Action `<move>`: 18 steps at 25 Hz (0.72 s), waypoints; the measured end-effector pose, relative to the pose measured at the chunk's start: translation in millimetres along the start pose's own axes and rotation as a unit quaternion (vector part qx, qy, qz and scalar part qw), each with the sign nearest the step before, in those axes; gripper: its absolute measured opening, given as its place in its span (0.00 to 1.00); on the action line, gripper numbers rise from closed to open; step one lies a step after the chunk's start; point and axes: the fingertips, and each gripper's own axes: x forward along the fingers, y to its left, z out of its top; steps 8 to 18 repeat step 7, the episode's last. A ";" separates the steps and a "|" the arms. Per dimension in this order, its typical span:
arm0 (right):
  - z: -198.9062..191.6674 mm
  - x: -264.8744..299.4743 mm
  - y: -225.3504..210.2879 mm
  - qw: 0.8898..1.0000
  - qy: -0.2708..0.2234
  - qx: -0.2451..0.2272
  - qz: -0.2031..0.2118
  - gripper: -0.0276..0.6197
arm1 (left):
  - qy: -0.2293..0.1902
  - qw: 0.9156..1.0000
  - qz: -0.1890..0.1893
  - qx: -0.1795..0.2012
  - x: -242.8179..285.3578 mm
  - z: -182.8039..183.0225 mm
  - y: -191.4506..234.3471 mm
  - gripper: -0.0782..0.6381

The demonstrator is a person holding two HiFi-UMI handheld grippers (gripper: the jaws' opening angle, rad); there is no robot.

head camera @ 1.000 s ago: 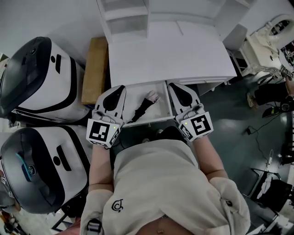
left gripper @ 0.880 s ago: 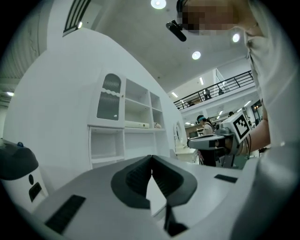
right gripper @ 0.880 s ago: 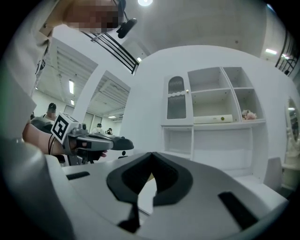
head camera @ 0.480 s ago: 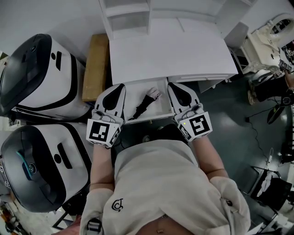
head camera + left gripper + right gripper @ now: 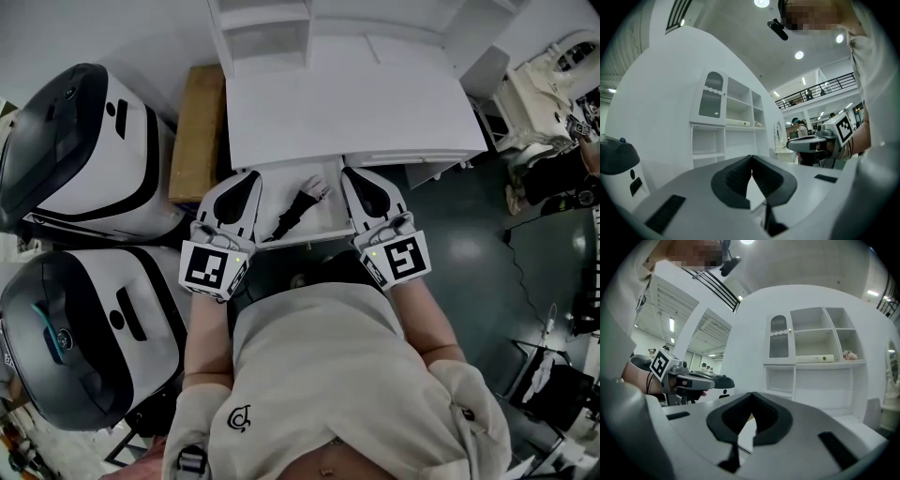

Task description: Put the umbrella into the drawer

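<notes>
A folded black umbrella [image 5: 293, 210] with a pale handle lies slantwise inside the white drawer [image 5: 314, 235], which stands partly open under the white desk top [image 5: 356, 103]. My left gripper [image 5: 246, 180] lies over the drawer's left end and my right gripper [image 5: 363, 178] over its right end, both pointing level at the desk. Whether they touch the drawer I cannot tell. In the left gripper view the left gripper [image 5: 751, 161] has its dark pads together with nothing between. The right gripper [image 5: 751, 399] looks the same in the right gripper view.
Two big white-and-black machines [image 5: 84, 150] [image 5: 84, 337] stand at the left, a brown box [image 5: 195, 131] between them and the desk. A white shelf unit [image 5: 262, 33] sits on the desk's back. Cables and gear lie on the dark floor [image 5: 487, 253] at the right.
The drawer's front has slid a little further in under the desk top. Both grippers have edged forward with it. The umbrella lies as before.
</notes>
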 end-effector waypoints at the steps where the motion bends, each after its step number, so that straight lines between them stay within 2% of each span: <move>1: 0.2 -0.1 0.2 1.000 0.000 0.000 -0.001 0.05 | 0.000 1.000 0.000 0.001 -0.2 -0.1 -0.7 0.13; 18: -1.6 -0.5 -1.7 1.000 0.005 0.001 -0.002 0.05 | 0.000 1.000 0.003 -0.002 1.2 1.3 -2.8 0.13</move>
